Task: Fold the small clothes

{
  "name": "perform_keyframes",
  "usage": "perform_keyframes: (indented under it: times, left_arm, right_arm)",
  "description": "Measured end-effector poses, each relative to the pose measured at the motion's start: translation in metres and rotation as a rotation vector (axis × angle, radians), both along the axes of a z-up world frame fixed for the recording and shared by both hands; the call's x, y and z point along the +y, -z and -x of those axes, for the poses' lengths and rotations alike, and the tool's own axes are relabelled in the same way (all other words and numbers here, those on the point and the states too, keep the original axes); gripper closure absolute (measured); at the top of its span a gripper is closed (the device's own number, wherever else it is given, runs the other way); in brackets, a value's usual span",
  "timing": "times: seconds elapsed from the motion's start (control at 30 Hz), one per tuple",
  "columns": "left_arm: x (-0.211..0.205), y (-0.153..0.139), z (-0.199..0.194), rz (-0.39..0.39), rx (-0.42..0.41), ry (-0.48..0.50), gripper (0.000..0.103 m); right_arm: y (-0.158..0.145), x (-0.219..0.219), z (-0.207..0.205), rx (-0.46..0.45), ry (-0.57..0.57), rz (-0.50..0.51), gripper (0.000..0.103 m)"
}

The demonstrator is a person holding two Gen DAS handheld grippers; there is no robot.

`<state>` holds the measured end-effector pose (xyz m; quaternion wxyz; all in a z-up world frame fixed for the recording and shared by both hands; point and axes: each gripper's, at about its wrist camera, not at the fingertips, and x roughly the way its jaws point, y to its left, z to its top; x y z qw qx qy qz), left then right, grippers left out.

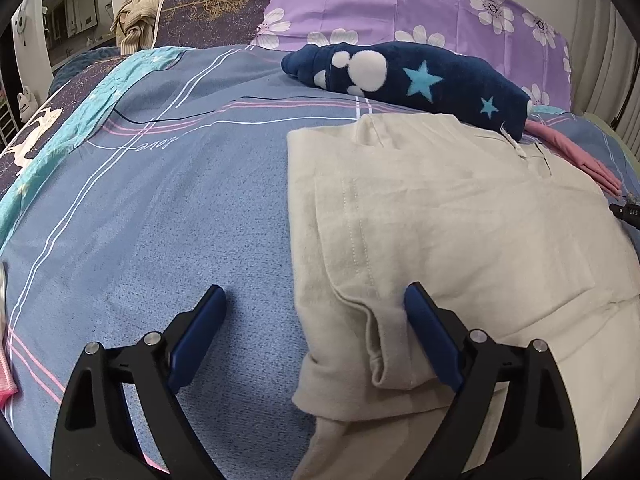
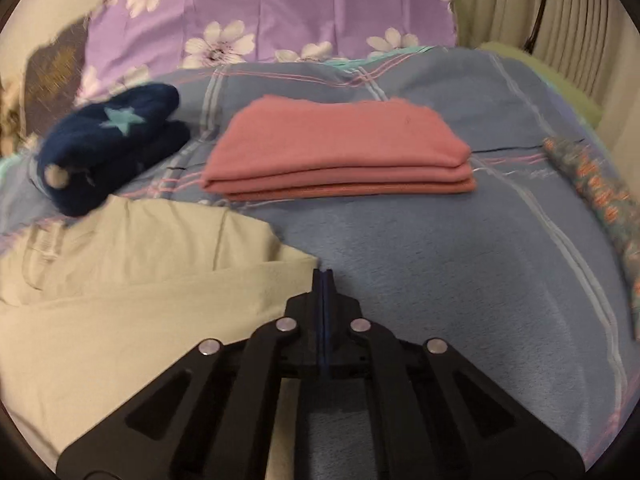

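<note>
On the bed's blue cover, the cream garment (image 1: 460, 220) lies half folded; left tool (image 1: 316, 300) gapes wide, straddling its near-left cuff, gripping nothing, while right tool (image 2: 323, 276), pressed together, seems to pinch its right edge. An uneven pull could undo the fold.

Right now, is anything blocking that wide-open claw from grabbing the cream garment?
Nothing visible does. The open left gripper already straddles the edge of the cream garment, with one finger on the cloth and only blue bedspread beside it.
</note>
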<state>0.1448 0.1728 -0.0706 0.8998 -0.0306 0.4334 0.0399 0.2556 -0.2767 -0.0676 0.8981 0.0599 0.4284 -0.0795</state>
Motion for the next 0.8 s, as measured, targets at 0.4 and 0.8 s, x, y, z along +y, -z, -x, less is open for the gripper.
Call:
perform_keyframes:
  times: [0.4, 0.8]
  left_arm:
    - [0.000, 0.000, 0.000, 0.005, 0.001, 0.001, 0.012]
    - [0.026, -0.006, 0.012, 0.191, -0.081, -0.018, 0.024]
  right_arm:
    - [-0.001, 0.029, 0.103, 0.056, -0.176, 0.021, 0.088]
    - [-0.020, 0.040, 0.156, 0.031, -0.118, 0.117, 0.060]
